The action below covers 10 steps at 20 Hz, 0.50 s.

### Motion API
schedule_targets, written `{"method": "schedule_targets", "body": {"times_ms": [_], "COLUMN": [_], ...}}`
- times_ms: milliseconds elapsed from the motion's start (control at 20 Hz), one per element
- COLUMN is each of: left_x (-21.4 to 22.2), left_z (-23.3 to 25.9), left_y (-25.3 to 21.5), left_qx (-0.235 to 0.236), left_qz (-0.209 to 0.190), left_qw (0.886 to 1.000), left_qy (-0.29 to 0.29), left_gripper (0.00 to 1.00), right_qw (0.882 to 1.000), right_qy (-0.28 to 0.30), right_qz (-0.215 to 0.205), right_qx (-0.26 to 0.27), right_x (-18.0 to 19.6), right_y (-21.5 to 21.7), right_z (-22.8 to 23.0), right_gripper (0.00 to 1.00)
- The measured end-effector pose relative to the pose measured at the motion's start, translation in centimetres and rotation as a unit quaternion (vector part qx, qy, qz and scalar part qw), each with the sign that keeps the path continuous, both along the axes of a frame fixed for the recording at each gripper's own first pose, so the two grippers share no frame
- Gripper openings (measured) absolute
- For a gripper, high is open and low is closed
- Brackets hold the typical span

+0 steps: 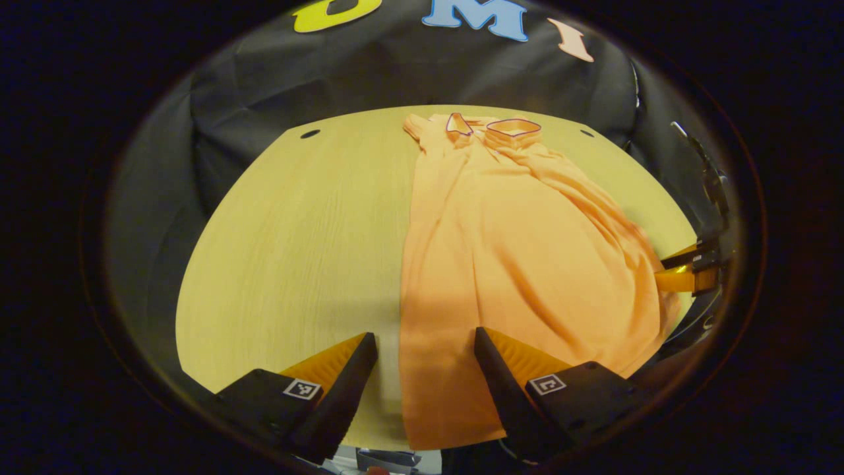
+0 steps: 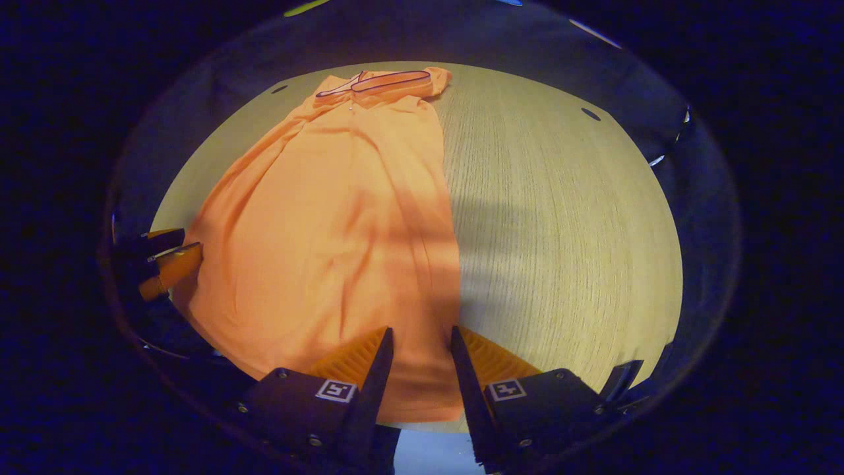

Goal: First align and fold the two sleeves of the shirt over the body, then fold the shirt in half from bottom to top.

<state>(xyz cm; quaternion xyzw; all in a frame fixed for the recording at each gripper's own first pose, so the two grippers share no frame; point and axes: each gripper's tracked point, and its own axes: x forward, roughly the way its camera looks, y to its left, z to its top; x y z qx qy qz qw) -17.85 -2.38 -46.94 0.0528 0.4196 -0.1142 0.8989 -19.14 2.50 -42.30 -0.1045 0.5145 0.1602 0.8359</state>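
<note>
Risk: left gripper and right gripper, both parted and empty above the shirt hem, may pinch unequal layers, skewing the bottom-to-top fold.

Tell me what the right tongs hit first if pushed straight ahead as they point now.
Most likely the orange shirt: its bottom right corner lies between the open right tongs on the table. Height above the cloth is unclear.
</note>
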Motion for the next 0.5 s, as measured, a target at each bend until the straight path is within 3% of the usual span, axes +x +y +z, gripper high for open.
{"method": "schedule_targets", "body": {"times_ms": [100,400,500], "left_x": [0.03,0.22,0.03], "left_z": [0.01,-0.04,0.06], "left_y": [-0.05,-0.44,-0.81], "left_qx": [0.0,-0.001,0.0], "left_qz": [0.003,-0.013,-0.027], "left_qw": [1.0,1.0,1.0], "left_qy": [-0.003,-0.002,-0.001], "left_gripper": [0.96,1.0,0.95], "right_qw": [1.0,1.0,1.0], "right_qy": [-0.001,-0.015,-0.013], "right_qz": [-0.002,0.005,0.008], "right_qx": [0.003,0.006,0.007], "right_x": [-0.01,0.0,-0.34], "right_y": [0.02,0.18,0.08], "right_z": [0.02,-0.07,-0.18], "right_gripper": [0.58,0.58,0.58]}}
